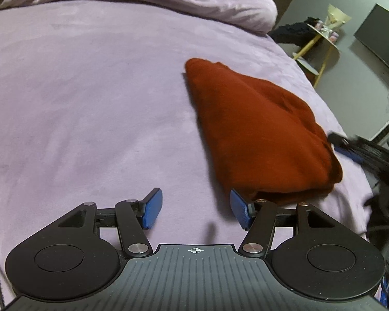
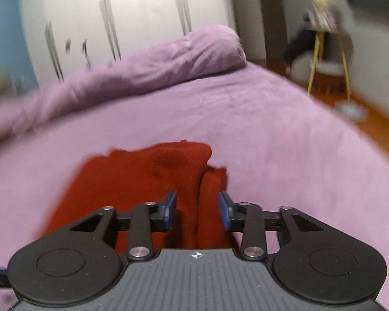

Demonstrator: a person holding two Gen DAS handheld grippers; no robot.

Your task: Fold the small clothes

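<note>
Rust-red cloth [image 1: 259, 134] lies on the lilac bed [image 1: 90, 103] as a thick, layered bundle, narrow at its far end and wider toward the camera, which reads as a garment already folded over at least once. In the left wrist view it sits at about two o'clock from the left gripper [image 1: 195, 208], its near edge just beside the right-hand blue pad [image 1: 240, 211]; that pad looks close to the fabric, but whether it touches I cannot tell. The left gripper's jaws stand well apart with only bare sheet between them, so it holds nothing. At three o'clock in the same view a dark, blurred shape at the cloth's far corner is likely the right gripper. In the right wrist view the picture is smeared, yet the right gripper [image 2: 197, 211] shows its jaws parted over the cloth's right-hand edge, where a raised fold runs up toward twelve o'clock. Fabric lies between and below the pads, with a gap on both sides, so nothing looks pinched. A rumpled duvet [image 2: 142, 70] of the same lilac lies across the far side, at eleven to one o'clock. My judgement is that the folding is mostly done: the piece is compact and neither tool grips it. What may be left is squaring the loose right flap, or one more fold.
</note>
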